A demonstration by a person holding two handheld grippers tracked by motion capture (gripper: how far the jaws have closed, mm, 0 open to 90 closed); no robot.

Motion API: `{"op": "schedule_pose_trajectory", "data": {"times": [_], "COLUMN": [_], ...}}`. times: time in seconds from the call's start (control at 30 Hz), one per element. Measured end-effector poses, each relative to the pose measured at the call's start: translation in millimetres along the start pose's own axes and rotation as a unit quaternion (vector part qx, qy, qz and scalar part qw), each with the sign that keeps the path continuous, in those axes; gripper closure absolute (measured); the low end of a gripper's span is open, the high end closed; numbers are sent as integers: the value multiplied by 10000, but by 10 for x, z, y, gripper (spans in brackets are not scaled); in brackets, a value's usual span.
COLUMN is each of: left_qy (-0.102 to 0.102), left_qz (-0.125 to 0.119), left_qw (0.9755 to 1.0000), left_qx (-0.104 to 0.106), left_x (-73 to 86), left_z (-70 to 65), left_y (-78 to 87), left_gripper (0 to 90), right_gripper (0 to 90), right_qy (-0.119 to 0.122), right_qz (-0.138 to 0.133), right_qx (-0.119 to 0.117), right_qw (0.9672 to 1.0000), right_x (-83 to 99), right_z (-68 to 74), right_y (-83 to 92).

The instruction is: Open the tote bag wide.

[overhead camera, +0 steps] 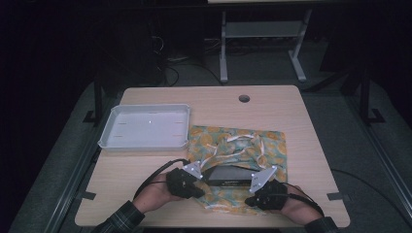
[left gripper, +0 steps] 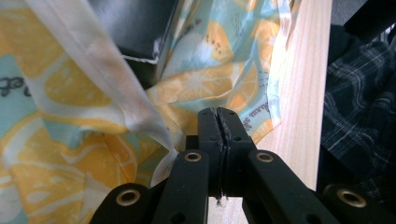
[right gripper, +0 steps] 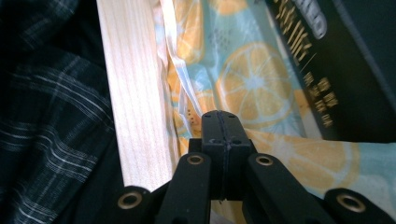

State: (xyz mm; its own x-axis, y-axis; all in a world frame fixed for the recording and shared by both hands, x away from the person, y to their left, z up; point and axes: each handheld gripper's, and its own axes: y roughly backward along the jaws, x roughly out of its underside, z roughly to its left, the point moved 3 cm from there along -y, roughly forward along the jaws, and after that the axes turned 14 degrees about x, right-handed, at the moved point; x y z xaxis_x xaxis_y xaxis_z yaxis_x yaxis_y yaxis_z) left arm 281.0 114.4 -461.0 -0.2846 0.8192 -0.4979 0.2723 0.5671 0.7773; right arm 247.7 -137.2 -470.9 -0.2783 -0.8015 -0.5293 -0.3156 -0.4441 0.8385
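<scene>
A cloth (overhead camera: 273,141) printed with orange slices lies on the wooden table (overhead camera: 136,170). A flat black box (overhead camera: 227,174) sits on its near half, and white ribbons (overhead camera: 239,140) trail across its far half. My left gripper (overhead camera: 200,192) is at the cloth's near left corner and my right gripper (overhead camera: 250,199) at its near right corner. In the left gripper view the jaws (left gripper: 218,114) are pressed together with cloth (left gripper: 201,86) bunched at them, beside a white ribbon (left gripper: 102,74) and the box (left gripper: 135,28). In the right gripper view the jaws (right gripper: 219,116) are shut with cloth (right gripper: 254,79) around them, below the box (right gripper: 336,60).
An empty white tray (overhead camera: 145,144) stands at the table's left, touching the cloth's far left corner. A round cable hole (overhead camera: 244,98) is near the far edge. A plaid sleeve (left gripper: 359,88) hangs past the table's near edge. Table legs and cables stand on the dark floor beyond.
</scene>
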Motion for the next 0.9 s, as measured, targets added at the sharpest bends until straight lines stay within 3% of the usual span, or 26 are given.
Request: {"op": "schedule_pose_trajectory", "data": {"times": [0.23,0.43,0.7,0.9], "left_qy": [12,61,225,317], "left_qz": [277,258,210,149], "left_qw": [9995,9992,9975,9973], "left_qx": [-163,-298,-628,-650], "left_x": [21,36,82,105], "left_z": [31,101,242,281], "left_y": [-105,-60,45,76], "left_gripper": [884,888,888,886], "right_gripper": [895,864,792,724], "right_qy": [186,176,-30,-254], "right_qz": [150,104,-195,-474], "right_qx": [64,80,181,295], "right_qw": [9997,9998,9996,9981], "right_x": [2,-10,-59,-94], "right_z": [29,24,-2,-61], "right_y": [-55,-57,105,302]}}
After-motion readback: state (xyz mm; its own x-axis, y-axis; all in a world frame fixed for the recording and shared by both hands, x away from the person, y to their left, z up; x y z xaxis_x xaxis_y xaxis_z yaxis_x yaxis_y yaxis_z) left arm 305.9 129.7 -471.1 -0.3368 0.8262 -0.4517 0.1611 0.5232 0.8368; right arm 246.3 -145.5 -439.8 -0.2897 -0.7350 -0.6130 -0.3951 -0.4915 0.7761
